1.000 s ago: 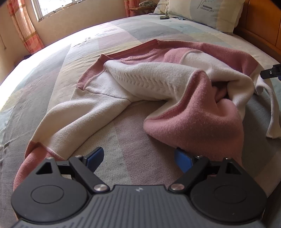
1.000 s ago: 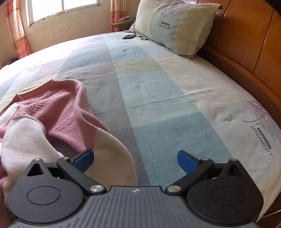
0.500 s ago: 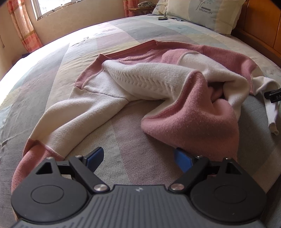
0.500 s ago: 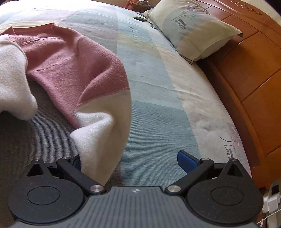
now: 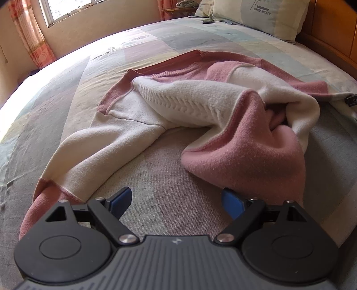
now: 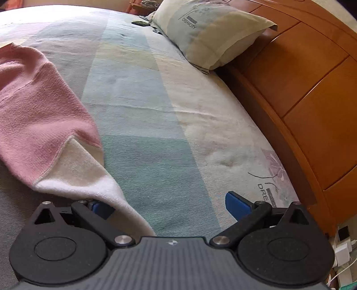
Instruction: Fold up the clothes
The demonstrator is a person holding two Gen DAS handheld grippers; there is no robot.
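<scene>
The pink and cream sweater (image 5: 200,125) lies crumpled on the bed (image 5: 169,42), near the middle of the striped bedspread. One cream sleeve (image 5: 93,156) runs down toward the left gripper and ends in a pink cuff (image 5: 38,200) just beside that gripper's left finger. The body is bunched, with a pink fold (image 5: 252,160) heaped at the right.

The left gripper (image 5: 176,201) hangs over bare bedspread between the sleeve and the pink fold. Its jaws stand wide apart and hold nothing; the pink fold lies just beside its right finger (image 5: 232,201).

The right gripper (image 6: 165,204) is at the sweater's other edge. Its jaws are spread wide. A cream corner of the sweater (image 6: 93,178) drapes over the left finger, hiding most of it; nothing is clamped between the jaws.

A pillow (image 6: 209,33) rests against the wooden headboard (image 6: 301,89) at the far side. A curtain (image 5: 29,38) hangs by the window (image 5: 64,9).
</scene>
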